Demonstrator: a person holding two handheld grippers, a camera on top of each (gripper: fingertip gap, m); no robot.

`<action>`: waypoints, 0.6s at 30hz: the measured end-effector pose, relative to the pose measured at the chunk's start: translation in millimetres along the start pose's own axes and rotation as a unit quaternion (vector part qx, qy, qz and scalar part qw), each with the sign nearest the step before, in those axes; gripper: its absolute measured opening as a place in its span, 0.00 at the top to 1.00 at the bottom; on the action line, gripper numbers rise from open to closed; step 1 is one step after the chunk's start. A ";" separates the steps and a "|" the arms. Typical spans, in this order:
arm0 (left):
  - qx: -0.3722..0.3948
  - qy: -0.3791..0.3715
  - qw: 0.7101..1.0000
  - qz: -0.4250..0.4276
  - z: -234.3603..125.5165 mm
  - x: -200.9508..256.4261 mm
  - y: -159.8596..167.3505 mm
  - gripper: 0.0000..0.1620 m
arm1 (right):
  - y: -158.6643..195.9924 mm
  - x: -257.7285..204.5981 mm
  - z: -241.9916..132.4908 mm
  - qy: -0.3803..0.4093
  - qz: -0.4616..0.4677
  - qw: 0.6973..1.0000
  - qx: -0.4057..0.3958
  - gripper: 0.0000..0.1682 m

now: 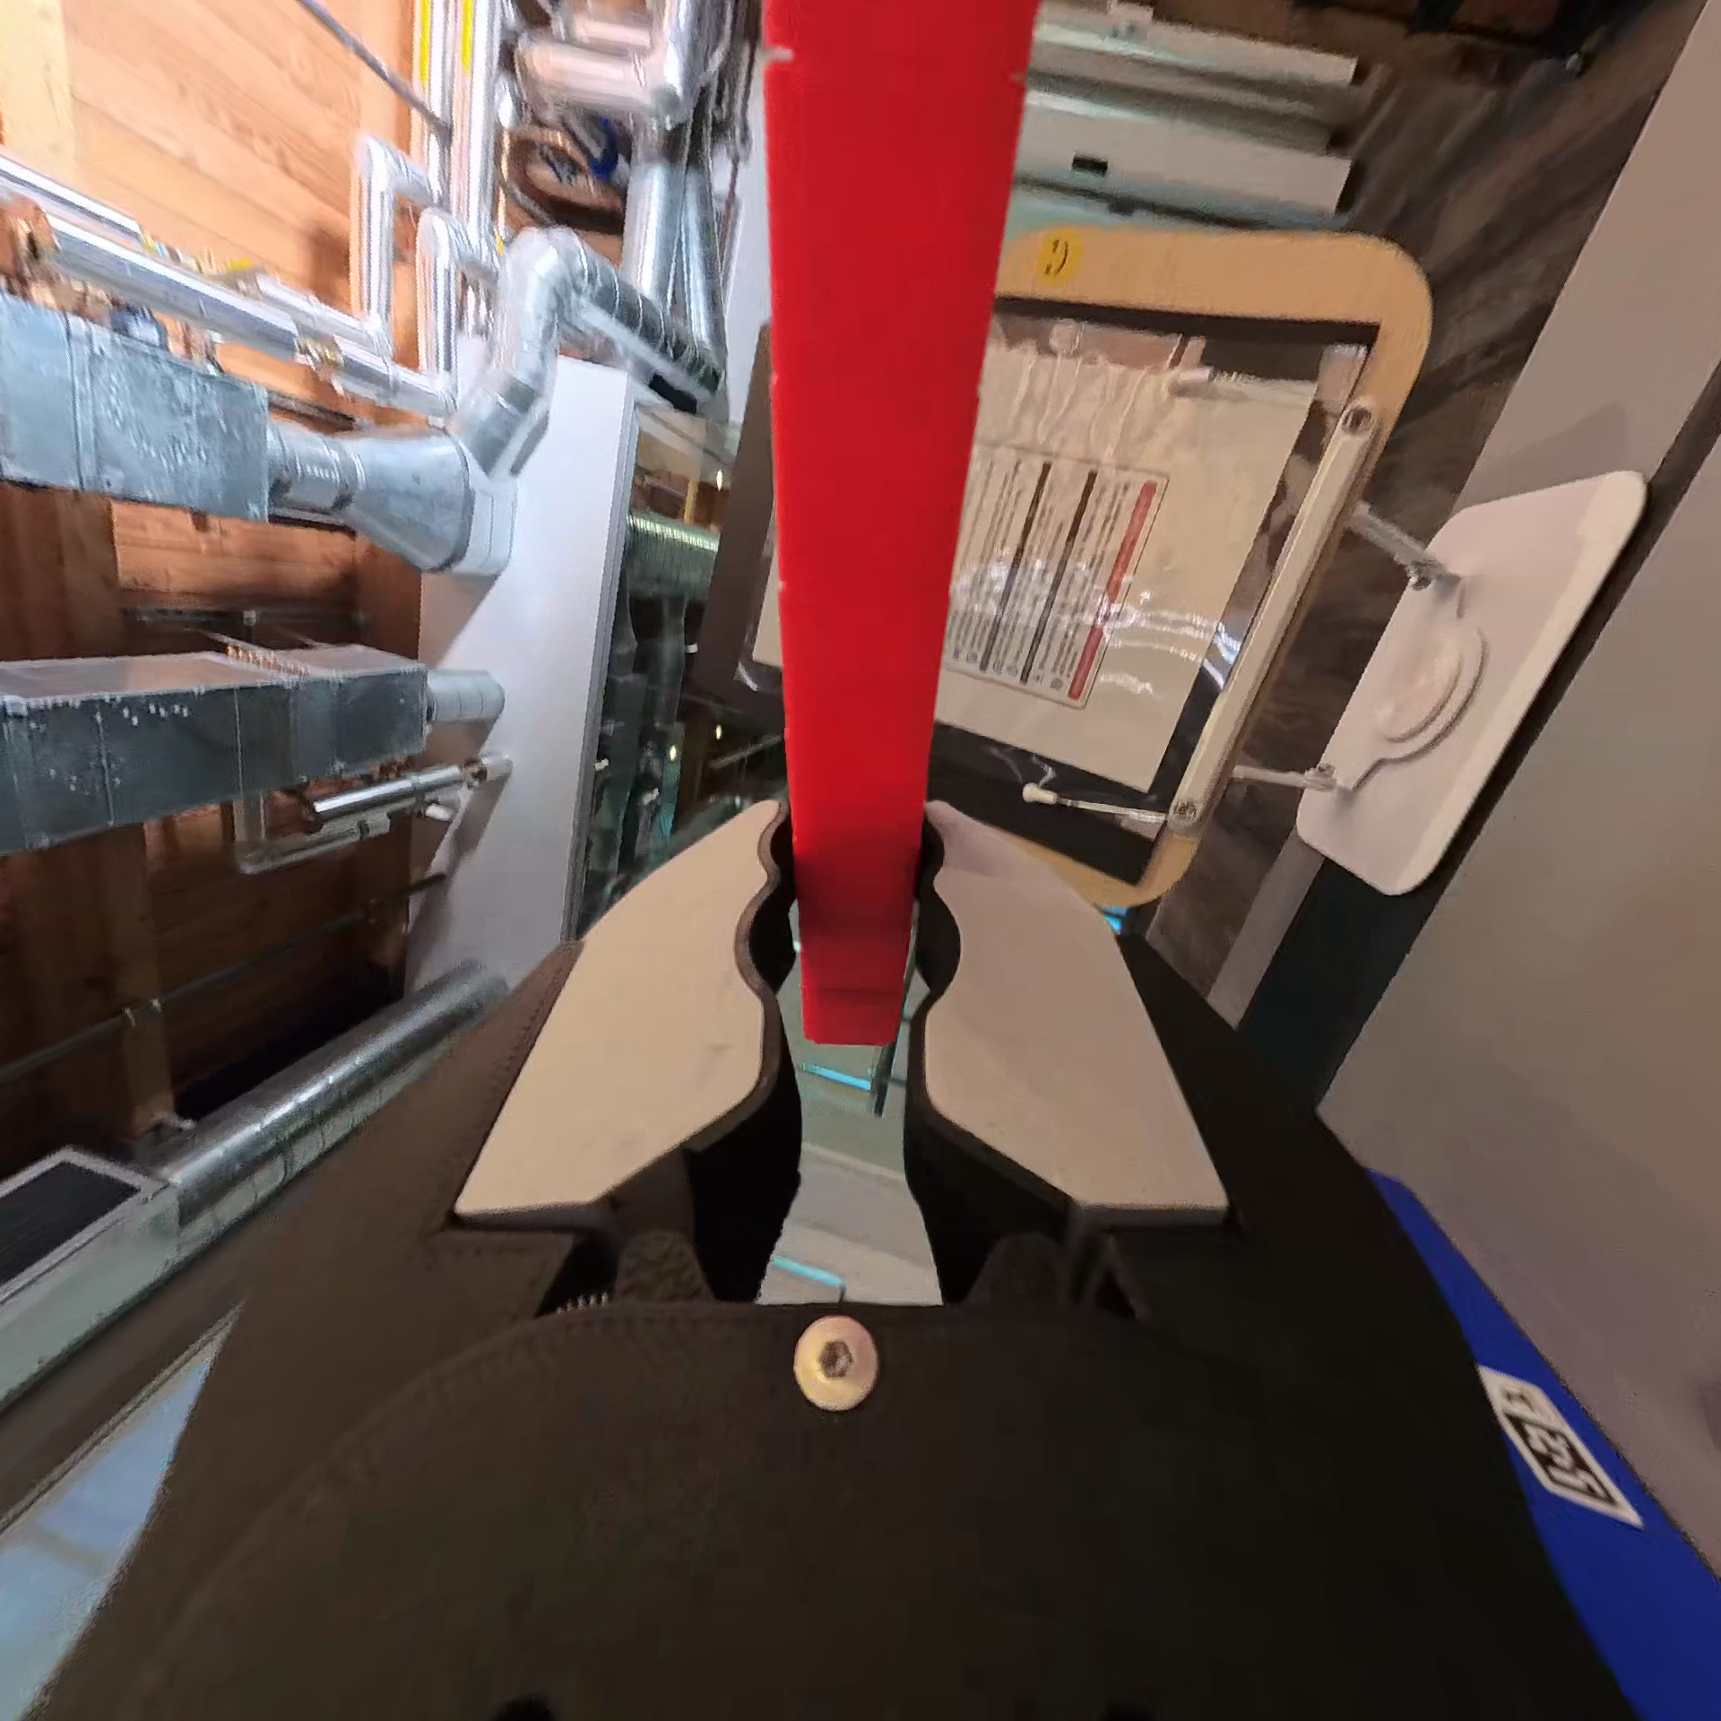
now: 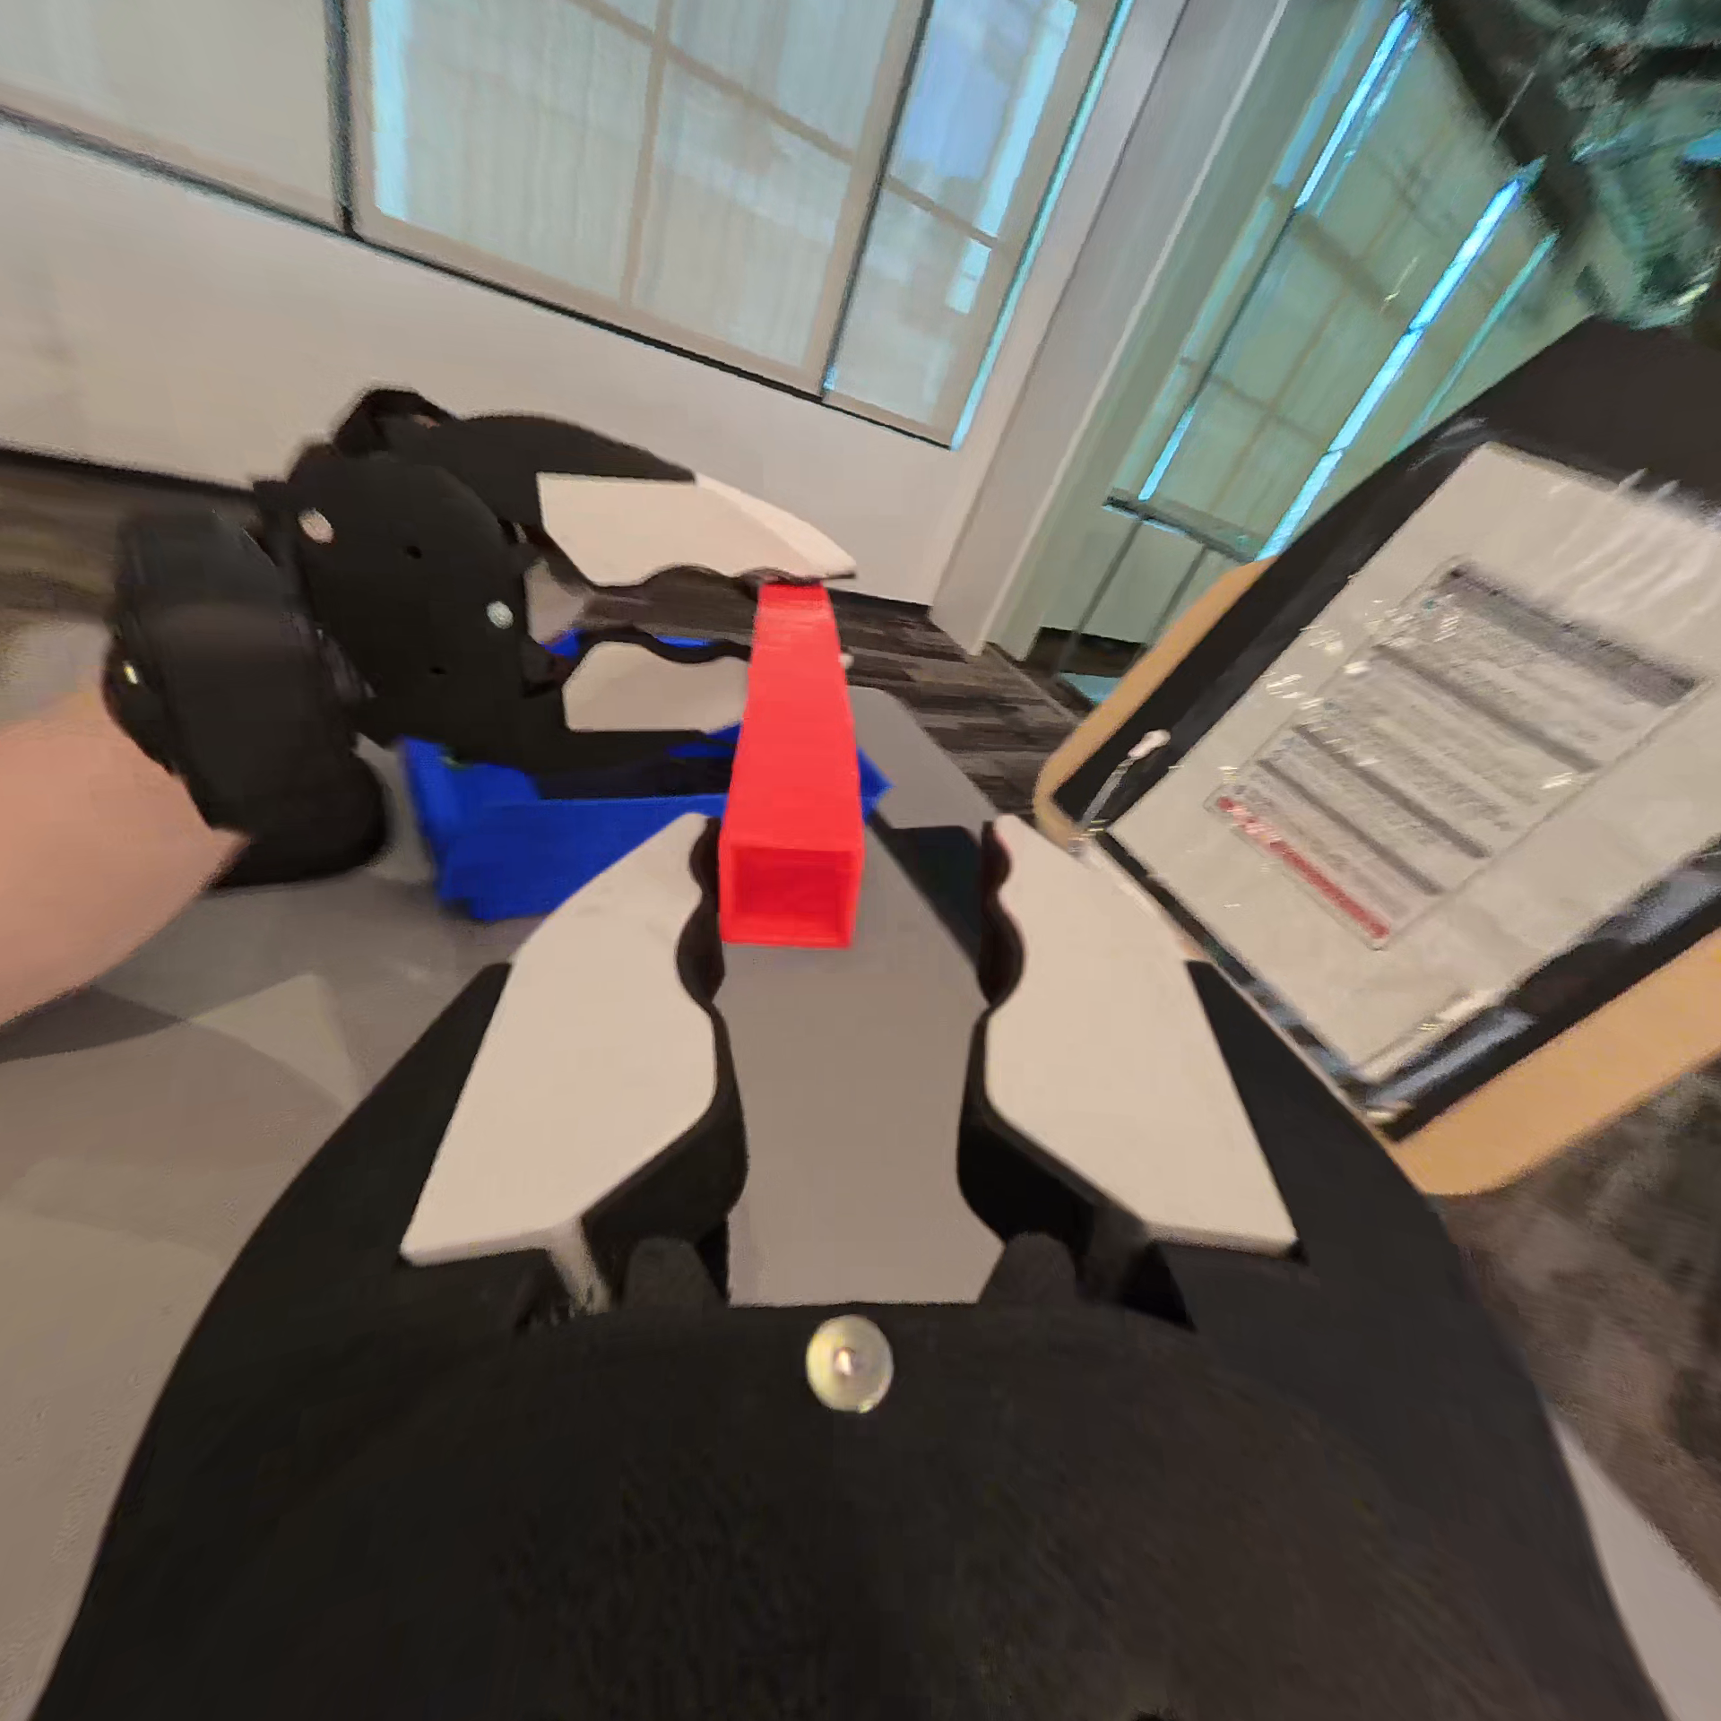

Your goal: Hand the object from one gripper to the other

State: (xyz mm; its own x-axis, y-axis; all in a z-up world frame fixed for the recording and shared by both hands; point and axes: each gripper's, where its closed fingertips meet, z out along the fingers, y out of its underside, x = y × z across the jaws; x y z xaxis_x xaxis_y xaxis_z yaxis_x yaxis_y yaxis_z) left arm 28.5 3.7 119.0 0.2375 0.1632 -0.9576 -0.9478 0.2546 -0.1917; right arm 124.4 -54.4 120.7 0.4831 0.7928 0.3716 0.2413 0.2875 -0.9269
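A long red hollow square tube [image 1: 885, 466] is clamped near one end between my left gripper's [image 1: 855, 838] fingers and runs up out of the left wrist view. In the right wrist view the tube [image 2: 796, 745] points at the camera, held in the air above the grey table [image 2: 279, 1071]. Its open end lies between the fingertips of my right gripper [image 2: 843, 838], close to the left finger [image 2: 596, 1024]. The right jaws stand wide apart and hold nothing. The left gripper [image 2: 773, 605] shows there at the tube's far end, shut on it.
A blue bin [image 2: 559, 838] sits on the table below the left gripper; its edge also shows in the left wrist view [image 1: 1537, 1397]. A wood-framed board [image 2: 1397, 792] with a plastic-covered sheet stands at the right. A person's hand [image 2: 74, 838] holds the left gripper. One gripper's finger ends stand about 12 cm off the other's.
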 end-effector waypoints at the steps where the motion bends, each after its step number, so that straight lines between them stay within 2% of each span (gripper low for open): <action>1: -0.019 0.004 1.000 0.004 1.9 1.0 6.5 0.87 | -1.5 3.1 -0.7 0.024 -0.045 0.999 0.001 0.67; 4: -0.047 0.017 0.999 0.018 4.6 6.7 15.8 0.86 | -18.5 5.0 -5.4 0.108 -0.214 0.970 0.032 0.64; 6: -0.048 0.041 0.998 0.007 4.2 13.6 12.7 0.86 | -21.8 -5.8 -4.2 0.126 -0.313 0.941 0.031 0.66; 8: -0.042 0.052 0.998 0.007 2.5 17.2 6.2 0.86 | -16.7 -17.2 1.2 0.118 -0.373 0.920 0.017 0.67; 14: -0.053 0.103 0.993 0.010 -2.6 34.7 -5.0 0.87 | 4.0 -25.8 13.4 0.105 -0.425 0.898 -0.040 0.68; 18: -0.072 0.145 0.987 -0.004 -5.6 48.0 -8.2 0.87 | 18.4 -14.0 17.8 0.130 -0.461 0.874 -0.084 0.70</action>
State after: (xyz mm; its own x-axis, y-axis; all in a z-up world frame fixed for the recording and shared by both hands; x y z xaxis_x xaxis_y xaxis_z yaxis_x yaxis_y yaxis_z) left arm 46.5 4.1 73.4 0.1951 -0.1227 -0.9731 -0.9713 0.1132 -0.2090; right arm 107.0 -50.6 97.5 0.1871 0.1102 0.9761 0.7385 0.6394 -0.2137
